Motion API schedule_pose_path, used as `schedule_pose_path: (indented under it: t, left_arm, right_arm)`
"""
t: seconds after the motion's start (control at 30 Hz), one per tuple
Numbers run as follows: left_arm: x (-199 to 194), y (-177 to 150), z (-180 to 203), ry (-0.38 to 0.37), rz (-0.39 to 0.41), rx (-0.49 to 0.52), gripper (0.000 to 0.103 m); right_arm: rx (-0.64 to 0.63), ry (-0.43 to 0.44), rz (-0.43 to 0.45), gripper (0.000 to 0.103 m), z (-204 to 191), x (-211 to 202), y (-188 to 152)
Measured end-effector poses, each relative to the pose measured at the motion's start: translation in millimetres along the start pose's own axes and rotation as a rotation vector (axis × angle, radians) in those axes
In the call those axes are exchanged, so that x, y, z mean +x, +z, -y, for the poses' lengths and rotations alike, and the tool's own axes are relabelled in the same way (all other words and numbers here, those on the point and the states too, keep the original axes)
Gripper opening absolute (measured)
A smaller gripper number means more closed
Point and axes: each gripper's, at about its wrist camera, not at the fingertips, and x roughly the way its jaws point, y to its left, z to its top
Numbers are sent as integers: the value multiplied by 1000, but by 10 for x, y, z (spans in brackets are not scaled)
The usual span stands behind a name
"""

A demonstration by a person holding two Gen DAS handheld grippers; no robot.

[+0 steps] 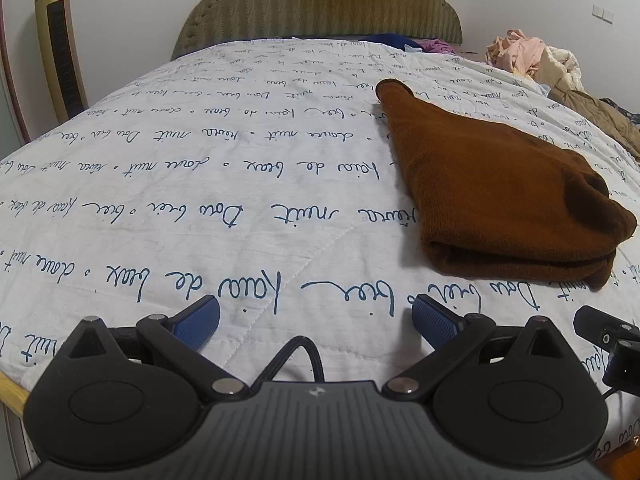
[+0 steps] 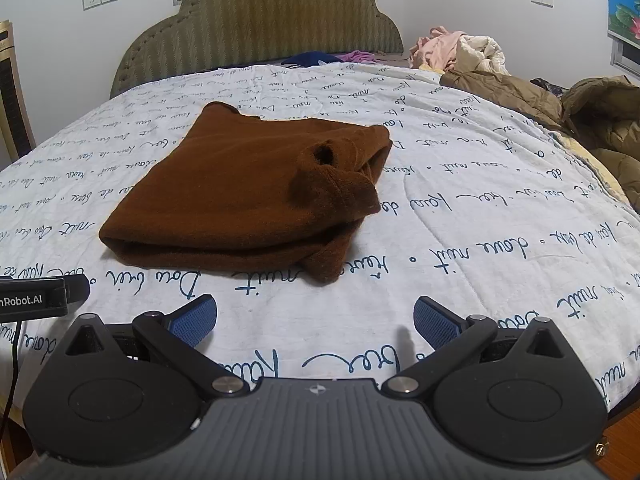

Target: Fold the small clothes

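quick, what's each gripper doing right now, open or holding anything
Left gripper: open, holding nothing, short of the brown garment.
Right gripper: open, holding nothing, also short of it.

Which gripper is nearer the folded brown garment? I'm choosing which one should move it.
Right, marginally. The right gripper faces the brown garment straight ahead; the left gripper sits back with it off to its right.
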Motion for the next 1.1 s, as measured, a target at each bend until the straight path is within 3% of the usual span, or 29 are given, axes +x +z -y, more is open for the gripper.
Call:
schedule_pose_path:
  t: [1.1]
  left_arm:
    - [14,-6,2,1,-4,7,103]
  right_arm:
    - [9,5,-6,103,12,10,-11]
